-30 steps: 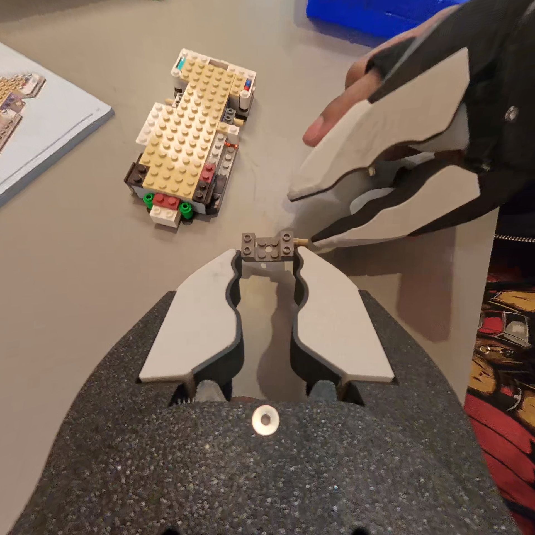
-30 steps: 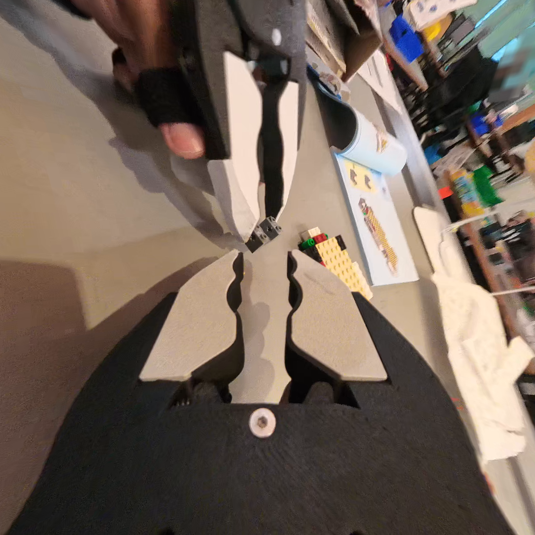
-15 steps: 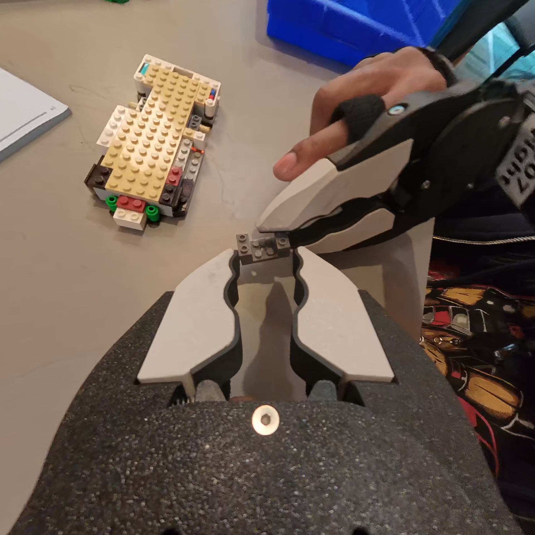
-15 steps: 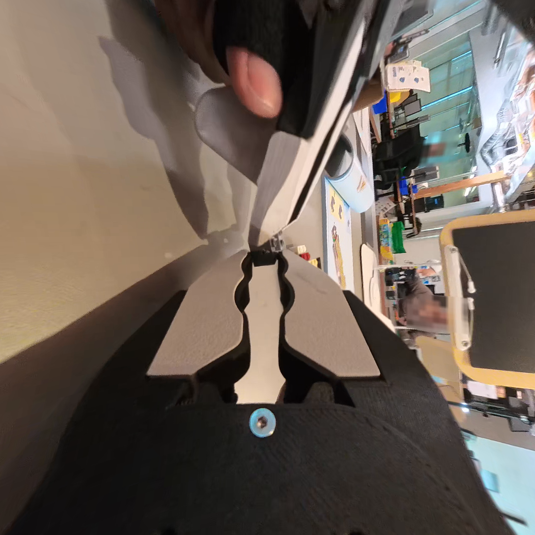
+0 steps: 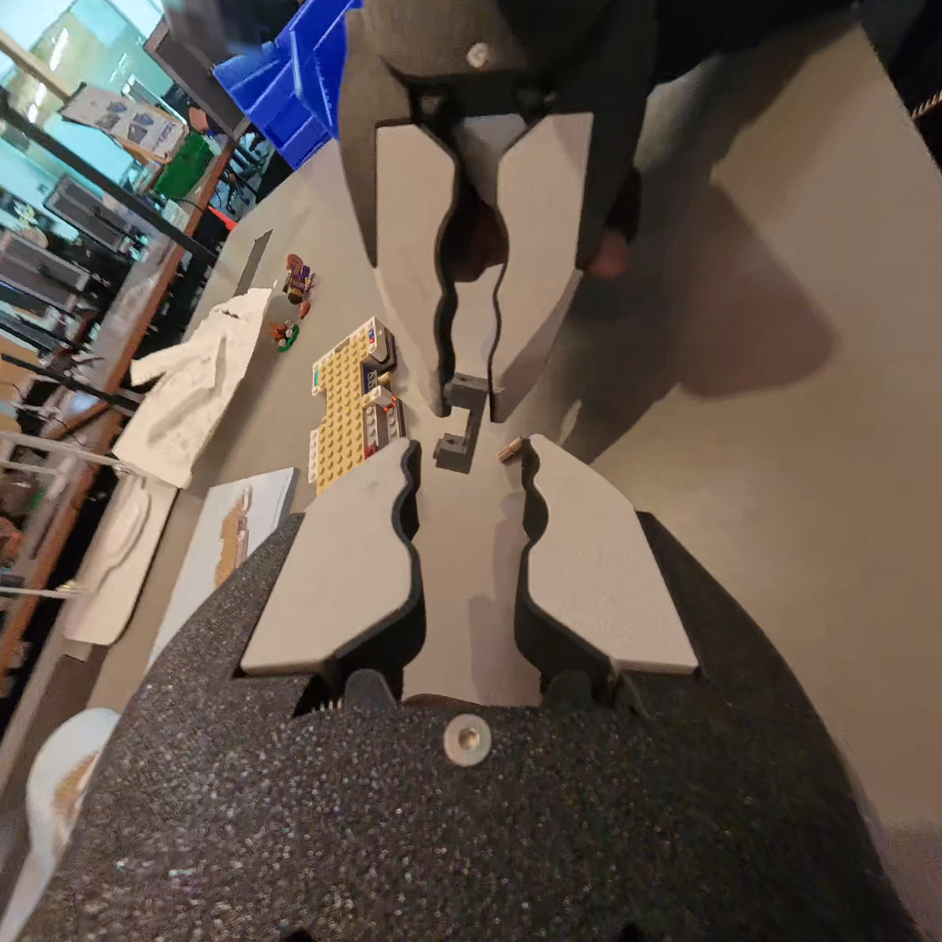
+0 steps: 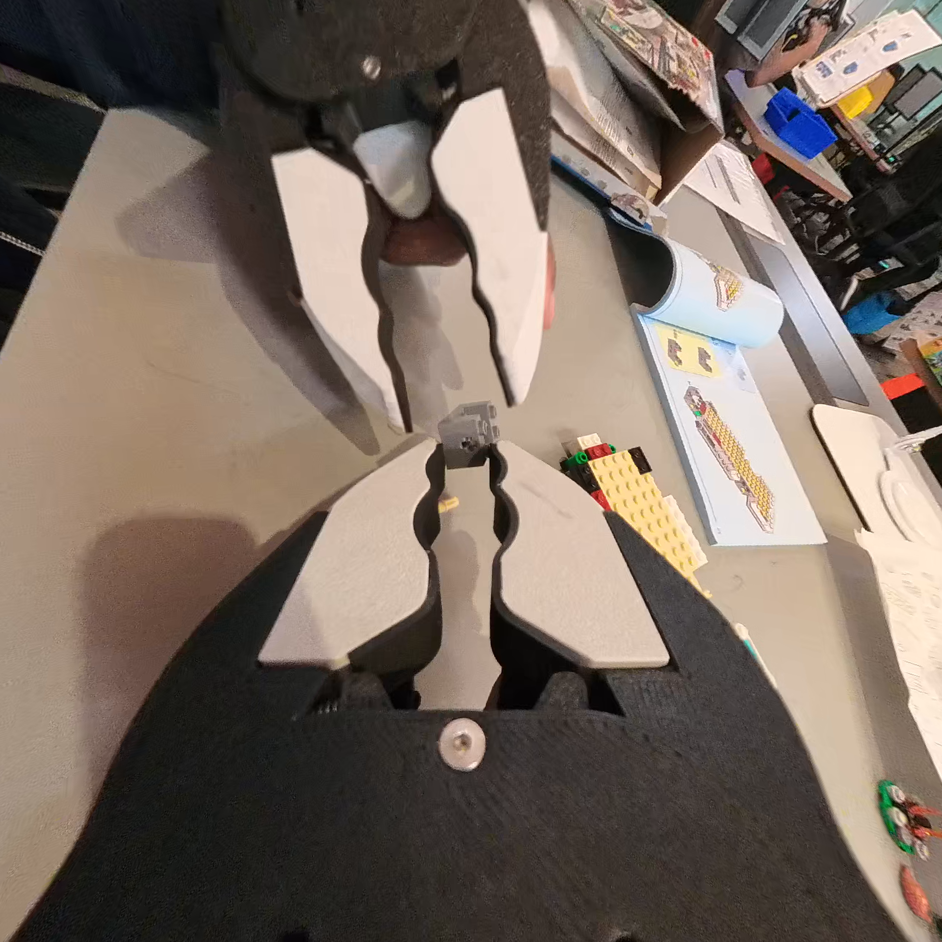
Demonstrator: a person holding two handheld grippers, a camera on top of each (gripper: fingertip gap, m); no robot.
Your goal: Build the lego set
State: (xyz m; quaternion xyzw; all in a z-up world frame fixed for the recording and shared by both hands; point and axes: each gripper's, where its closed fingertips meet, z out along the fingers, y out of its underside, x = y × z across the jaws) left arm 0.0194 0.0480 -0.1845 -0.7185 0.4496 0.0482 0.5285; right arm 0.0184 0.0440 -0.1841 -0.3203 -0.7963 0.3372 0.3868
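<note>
Each camera sits on its own tool, looking forward along the fingers and steeply down at the bench (image 5: pixel 764 509) from close range. The two views face each other: each shows the opposite tool ahead, and both share the tan brick build (image 5: pixel 339 408) and open booklet (image 6: pixel 739 433).

Small grey stud-topped brick assembly (image 6: pixel 468 442) sitting between right gripper (image 6: pixel 465 448) fingertips, left gripper (image 6: pixel 456 413) facing opposite, tan studded-plate model (image 6: pixel 645 509) lying rightward, open instruction booklet (image 6: pixel 734 448) lying beyond.
</note>
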